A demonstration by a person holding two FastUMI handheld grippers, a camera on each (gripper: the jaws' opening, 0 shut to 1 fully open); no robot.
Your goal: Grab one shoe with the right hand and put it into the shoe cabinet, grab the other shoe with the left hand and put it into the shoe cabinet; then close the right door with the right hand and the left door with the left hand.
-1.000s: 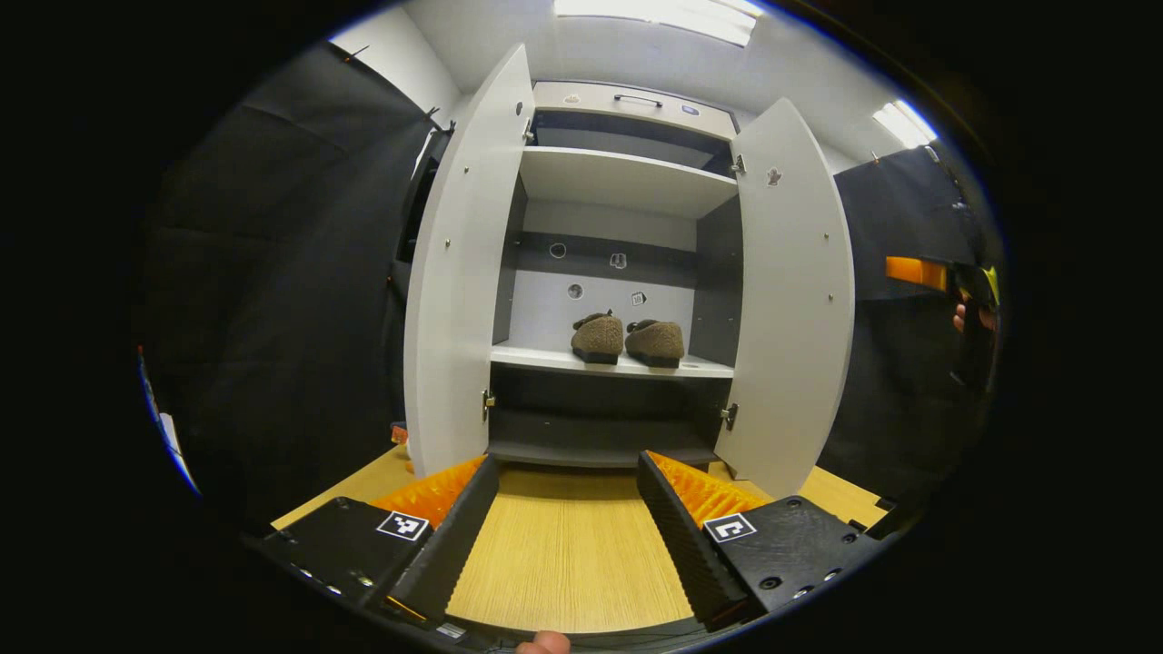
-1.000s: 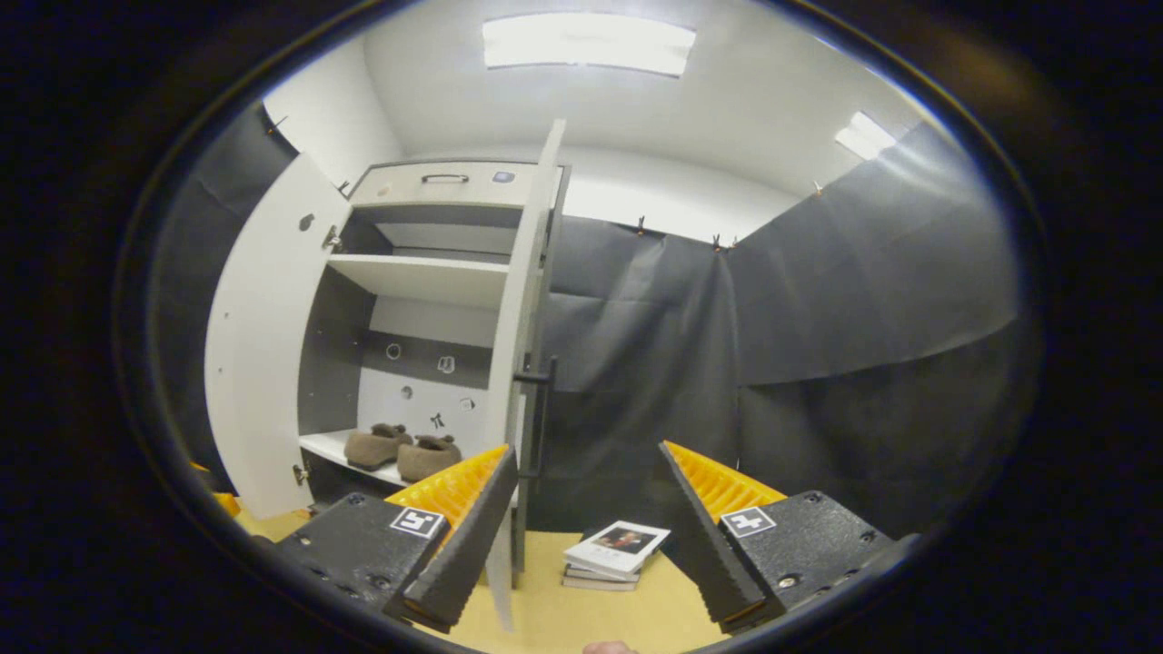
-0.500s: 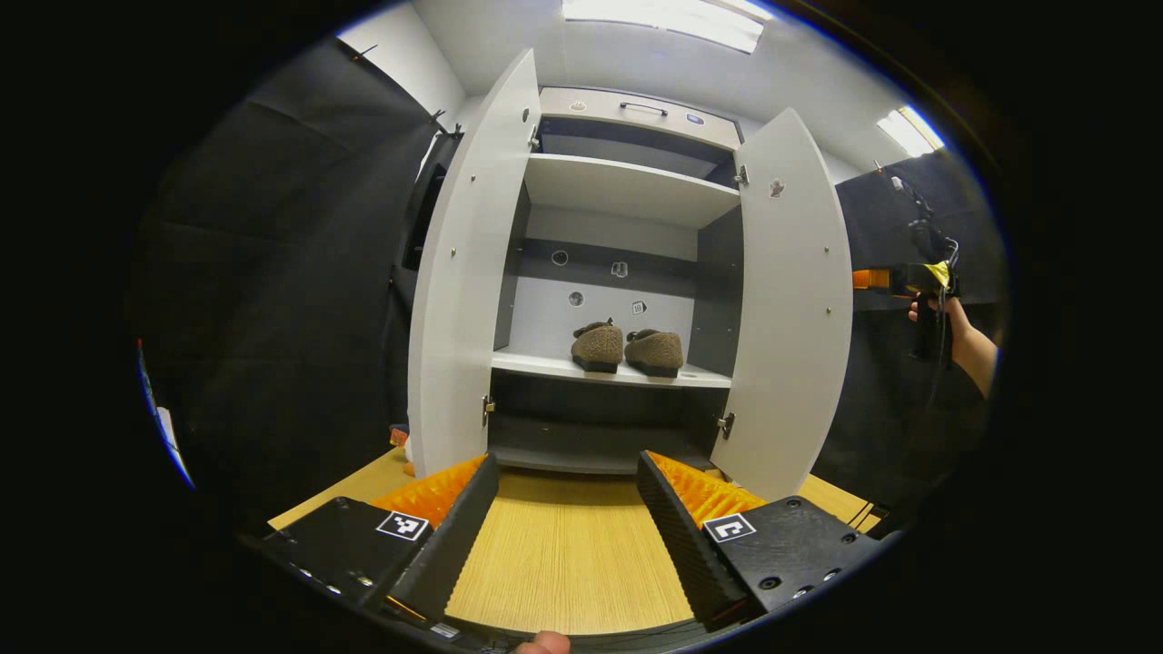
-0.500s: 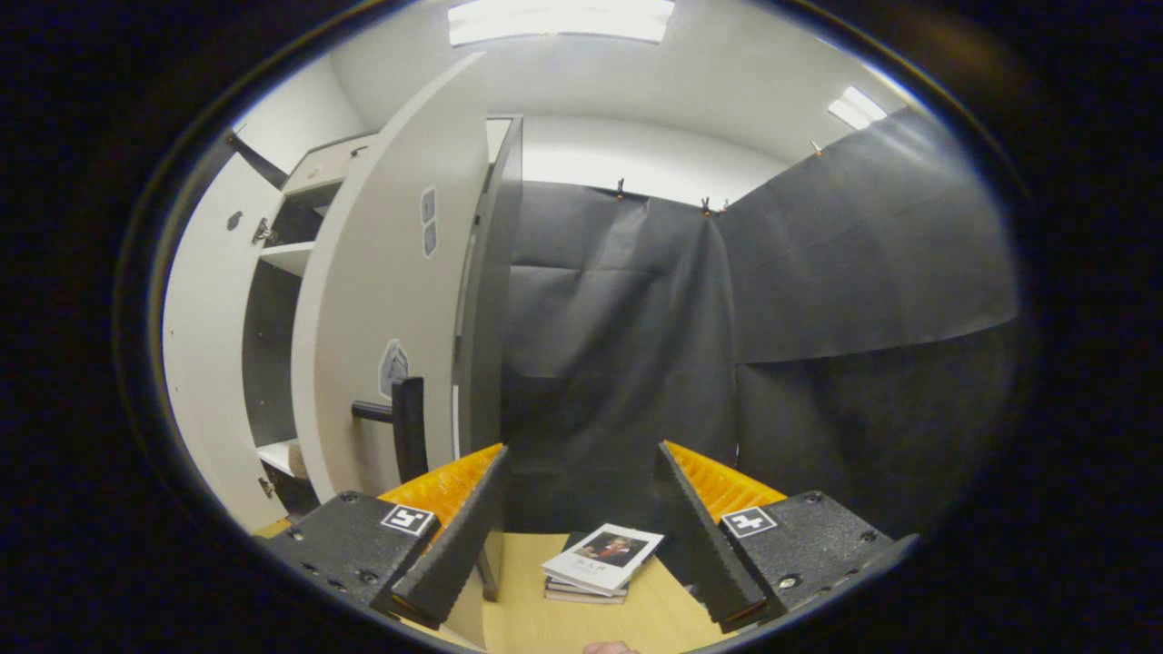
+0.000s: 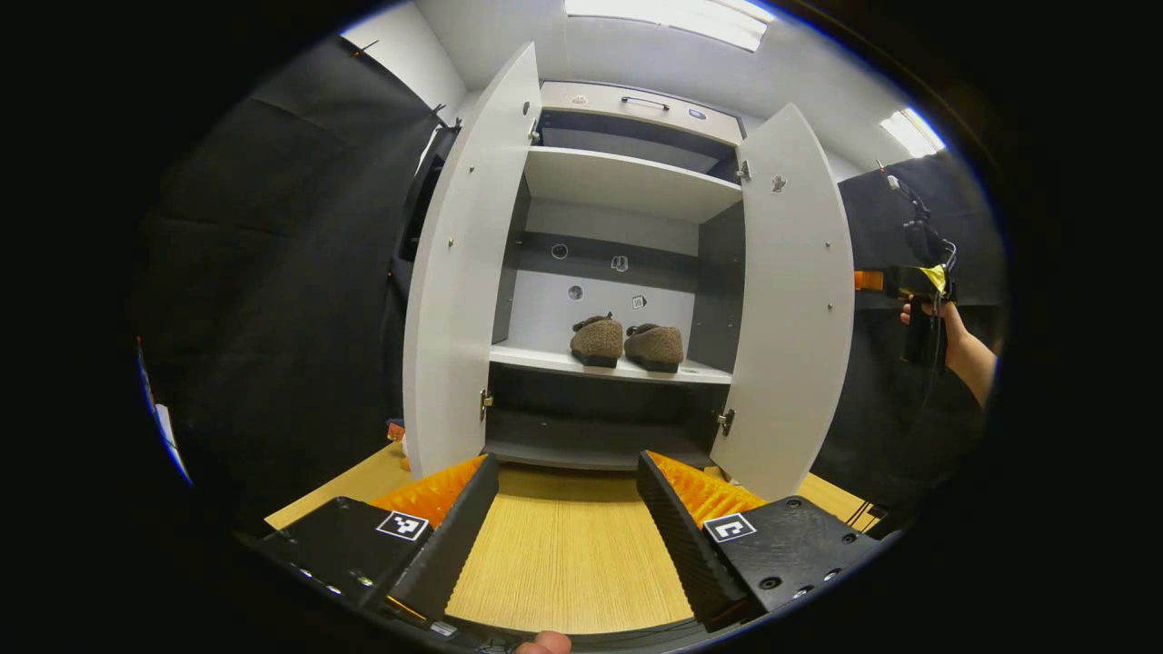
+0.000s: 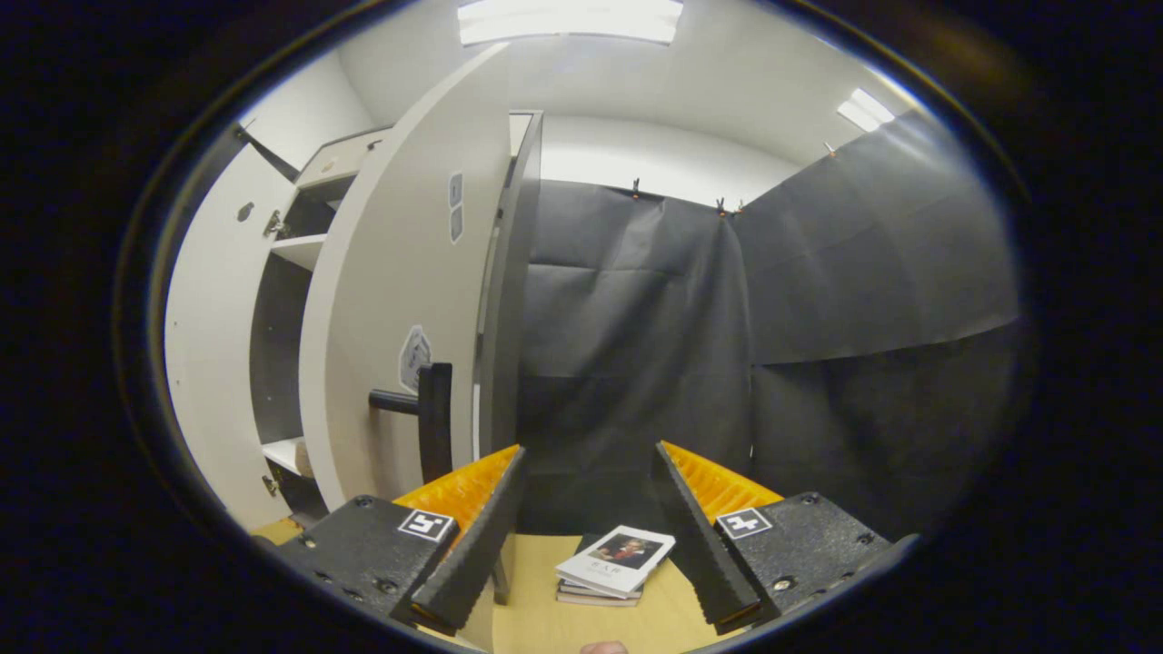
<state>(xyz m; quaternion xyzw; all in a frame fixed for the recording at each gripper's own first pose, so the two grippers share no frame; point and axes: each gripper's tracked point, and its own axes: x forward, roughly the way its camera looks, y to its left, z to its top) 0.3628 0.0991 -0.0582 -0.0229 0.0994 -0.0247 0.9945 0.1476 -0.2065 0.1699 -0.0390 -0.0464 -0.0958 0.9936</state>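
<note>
Both shoes [image 5: 625, 341] sit side by side on the middle shelf of the shoe cabinet [image 5: 627, 186], so the step in hand is closing the right door [image 6: 404, 300]. The right gripper [image 6: 586, 509] hangs just outside that door near its handle [image 6: 434, 427], jaws wide apart and empty. It likely needs to push the panel inward. The left gripper [image 5: 568, 509] waits, open and empty, facing the left door [image 5: 459, 272].

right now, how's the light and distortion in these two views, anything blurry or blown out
Left gripper view: sharp; the fisheye bows both open doors outward; the ceiling light is blown out; the shoes are evenly lit. Right gripper view: softer overall; the right door curves strongly; the ceiling light glares white; the books stay readable as shapes.
</note>
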